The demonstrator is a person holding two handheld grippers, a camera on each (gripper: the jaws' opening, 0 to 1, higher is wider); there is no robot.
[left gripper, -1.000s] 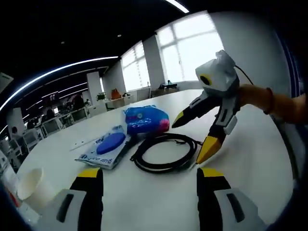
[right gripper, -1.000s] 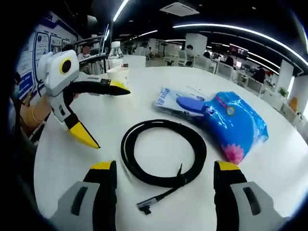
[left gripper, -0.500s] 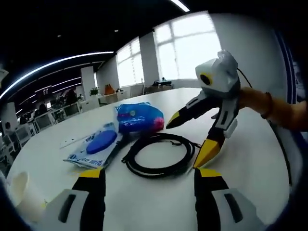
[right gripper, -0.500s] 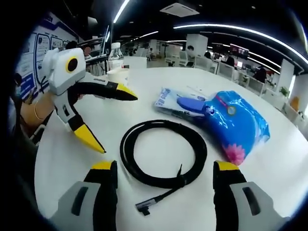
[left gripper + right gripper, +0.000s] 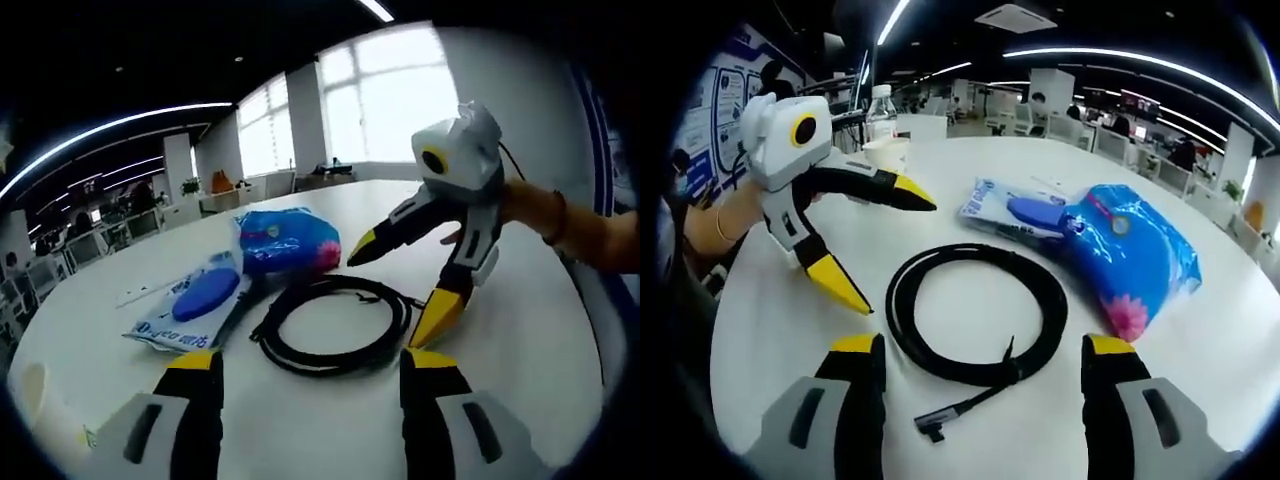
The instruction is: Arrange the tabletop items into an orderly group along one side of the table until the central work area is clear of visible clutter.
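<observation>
Approach step. The coiled cable (image 5: 978,316) lies mid-table (image 5: 940,180), just beside the blue pouch (image 5: 1132,260) and flat packet (image 5: 1012,213). Left gripper (image 5: 882,243) and right gripper (image 5: 398,286) flank it, both jaws spread wide, empty. Next, judged: 1 gripper closes on the coil and draws it toward an edge.

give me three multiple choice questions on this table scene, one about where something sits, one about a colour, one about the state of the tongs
1. What lies directly beside the coiled cable on the table?
A. a keyboard
B. a blue packet
C. a red mug

2. What colour are the tips of the left tongs?
A. yellow
B. green
C. white

3. How do the right tongs stand?
A. shut on the cable
B. shut on a cup
C. open, holding nothing

Answers: 1 B, the blue packet lies just right of the coil in the right gripper view. 2 A, both pointed tips are yellow. 3 C, the jaws are spread apart above the cable's edge with nothing between them.
</observation>
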